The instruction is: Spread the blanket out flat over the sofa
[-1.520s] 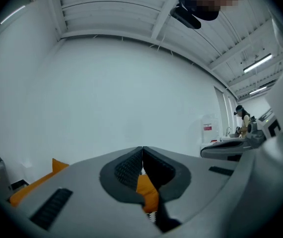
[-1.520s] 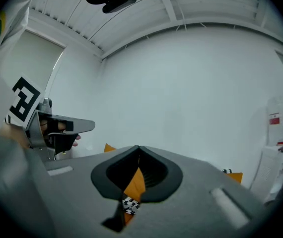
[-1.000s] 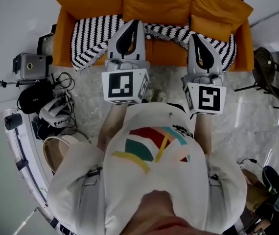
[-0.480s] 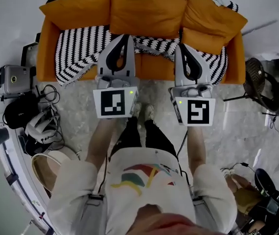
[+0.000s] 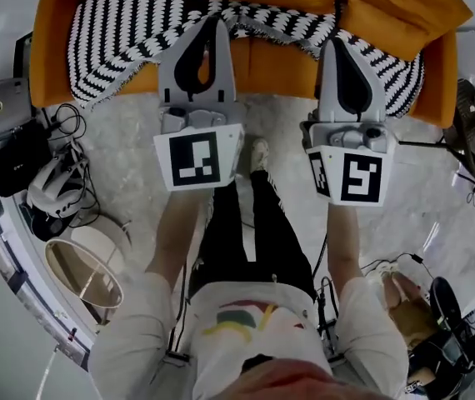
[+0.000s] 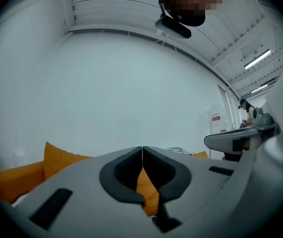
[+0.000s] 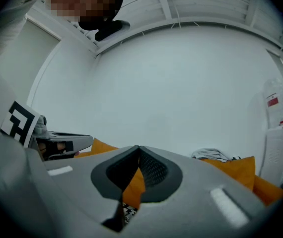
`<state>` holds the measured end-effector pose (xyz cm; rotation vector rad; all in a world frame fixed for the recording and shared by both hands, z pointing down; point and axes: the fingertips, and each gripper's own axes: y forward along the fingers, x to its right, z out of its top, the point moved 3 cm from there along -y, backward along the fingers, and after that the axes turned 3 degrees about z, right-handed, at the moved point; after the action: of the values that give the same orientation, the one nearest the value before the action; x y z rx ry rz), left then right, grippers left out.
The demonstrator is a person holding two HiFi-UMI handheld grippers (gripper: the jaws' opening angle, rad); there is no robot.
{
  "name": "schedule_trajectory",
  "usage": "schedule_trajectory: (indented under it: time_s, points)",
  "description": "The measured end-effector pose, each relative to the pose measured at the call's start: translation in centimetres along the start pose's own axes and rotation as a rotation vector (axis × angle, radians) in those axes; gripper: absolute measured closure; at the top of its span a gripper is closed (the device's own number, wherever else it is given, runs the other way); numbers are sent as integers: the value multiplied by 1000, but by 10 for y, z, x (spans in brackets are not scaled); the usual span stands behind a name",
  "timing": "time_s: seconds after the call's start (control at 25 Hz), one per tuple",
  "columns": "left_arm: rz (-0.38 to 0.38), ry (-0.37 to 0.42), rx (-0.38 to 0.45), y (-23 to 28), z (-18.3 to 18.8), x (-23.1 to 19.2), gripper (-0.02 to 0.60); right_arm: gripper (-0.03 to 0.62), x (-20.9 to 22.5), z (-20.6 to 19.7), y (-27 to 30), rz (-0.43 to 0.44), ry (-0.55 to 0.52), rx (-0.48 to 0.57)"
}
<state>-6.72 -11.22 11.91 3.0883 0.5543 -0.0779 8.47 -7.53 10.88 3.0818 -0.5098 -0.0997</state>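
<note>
jaws pressed together and empty, the left gripper [image 5: 211, 23] and right gripper [image 5: 338, 47] are facing the blanket [image 5: 125, 32], which is lying bunched lengthwise along the sofa [image 5: 50, 48], equally near both.

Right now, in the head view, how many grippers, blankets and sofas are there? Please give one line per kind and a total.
grippers: 2 (left gripper, right gripper, both shut and empty)
striped blanket: 1
orange sofa: 1
total: 4
</note>
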Motion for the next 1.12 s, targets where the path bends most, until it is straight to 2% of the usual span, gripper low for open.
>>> schedule_trajectory:
  time_s: [0.16, 0.36, 0.72, 0.84, 0.88, 0.92, 0.96, 1.04, 1.12]
  points:
    - [37, -12, -48, -1, -62, -17, 565, 589, -6, -52, 8, 3, 1, -42]
    - [55, 18, -118, -2, -123, -25, 565, 589, -16, -109, 16, 36, -41, -108]
    - [46, 74, -194, 0, -183, -36, 565, 589, -36, -174, 41, 88, -62, -167]
    - [-12, 143, -248, 6, -200, -37, 562, 589, -37, -192, 52, 110, -112, -225]
    - [-42, 161, -273, 11, -209, -37, 545, 589, -36, -203, 57, 120, -129, -267]
    - [-66, 171, -294, 16, -220, -39, 482, 567, -35, -214, 62, 130, -135, -310]
    - [-79, 180, -312, 21, -231, -42, 447, 530, -34, -226, 67, 140, -130, -344]
    - [-80, 217, -365, 32, -259, -54, 443, 492, -29, -249, 78, 150, -119, -387]
    - [-84, 282, -445, 41, -291, -67, 442, 487, -23, -275, 87, 155, -148, -444]
